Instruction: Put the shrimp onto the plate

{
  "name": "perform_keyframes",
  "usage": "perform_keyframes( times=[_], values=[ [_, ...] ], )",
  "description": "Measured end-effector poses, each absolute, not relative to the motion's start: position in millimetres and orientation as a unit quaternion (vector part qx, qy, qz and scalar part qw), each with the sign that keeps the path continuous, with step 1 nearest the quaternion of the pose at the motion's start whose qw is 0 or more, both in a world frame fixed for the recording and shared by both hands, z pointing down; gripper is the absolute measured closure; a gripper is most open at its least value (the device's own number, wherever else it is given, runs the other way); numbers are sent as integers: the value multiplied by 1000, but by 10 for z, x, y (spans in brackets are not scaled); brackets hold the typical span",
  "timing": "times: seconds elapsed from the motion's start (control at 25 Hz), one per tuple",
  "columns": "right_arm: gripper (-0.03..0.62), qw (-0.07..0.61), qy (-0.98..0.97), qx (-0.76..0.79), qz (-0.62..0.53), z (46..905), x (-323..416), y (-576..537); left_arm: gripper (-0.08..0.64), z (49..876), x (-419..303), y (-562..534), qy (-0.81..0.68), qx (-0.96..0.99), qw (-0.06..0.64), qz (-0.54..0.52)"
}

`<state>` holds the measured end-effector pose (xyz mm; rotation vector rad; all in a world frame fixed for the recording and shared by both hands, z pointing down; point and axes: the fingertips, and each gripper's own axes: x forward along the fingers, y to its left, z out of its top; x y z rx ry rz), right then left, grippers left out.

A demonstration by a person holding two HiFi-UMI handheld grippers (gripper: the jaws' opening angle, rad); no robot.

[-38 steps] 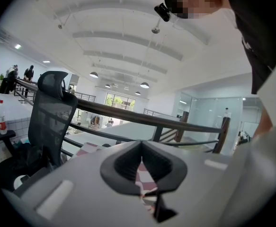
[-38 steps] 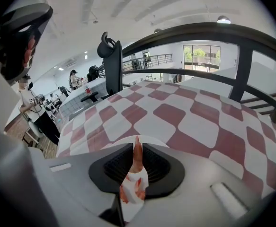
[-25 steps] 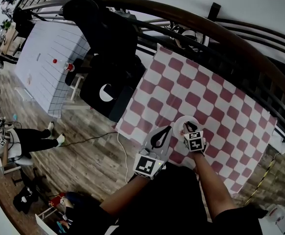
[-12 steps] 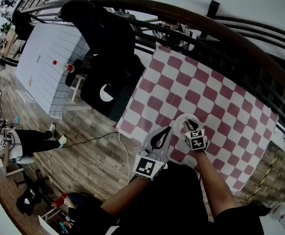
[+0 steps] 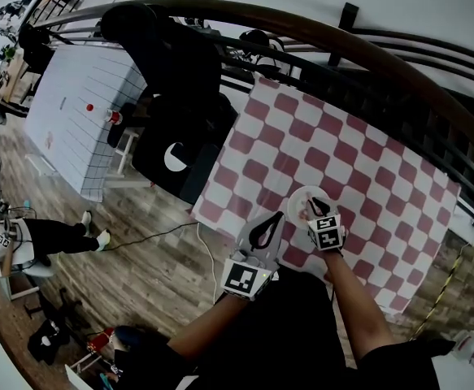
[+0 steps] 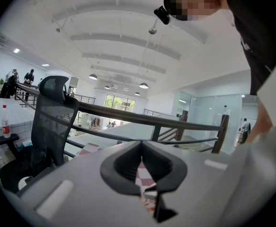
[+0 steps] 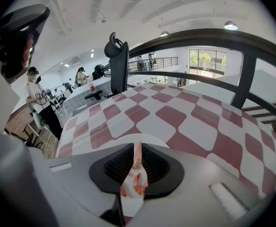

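Shrimp [image 7: 134, 179] still clamped in right gripper [image 5: 315, 211] jaws over plate [image 5: 302, 196], left gripper [image 5: 278, 215] jaws pressed together

Your left gripper [image 5: 278, 217] and right gripper [image 5: 315, 206] are pale grey shells with black-padded fingers [image 7: 159, 169]. Each carries a cube [image 5: 245, 277] of black-and-white square markers. You wear black clothing [image 5: 297, 323].

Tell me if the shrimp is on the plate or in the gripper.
In the gripper: the right gripper is shut on the shrimp, held over the plate, not yet set down.
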<state>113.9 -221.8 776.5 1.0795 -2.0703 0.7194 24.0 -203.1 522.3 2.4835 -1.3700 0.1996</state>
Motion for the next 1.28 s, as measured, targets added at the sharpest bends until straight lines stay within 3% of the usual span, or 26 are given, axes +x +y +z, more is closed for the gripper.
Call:
perform_keyframes(
  times=[0.4,0.64,1.28],
  values=[
    [595,315,-785,464,262,7407,1248,-2134,552,5139,185,-1815,-444,882,140,74],
    [595,301,-769,496,269,7207,1342,-1951,552,5128,251,-1655,-410,900,134,64],
    [595,149,-777,578,199,5609,1081,-1587,552,4808,458,-1417,-338,935,102,27]
  ],
)
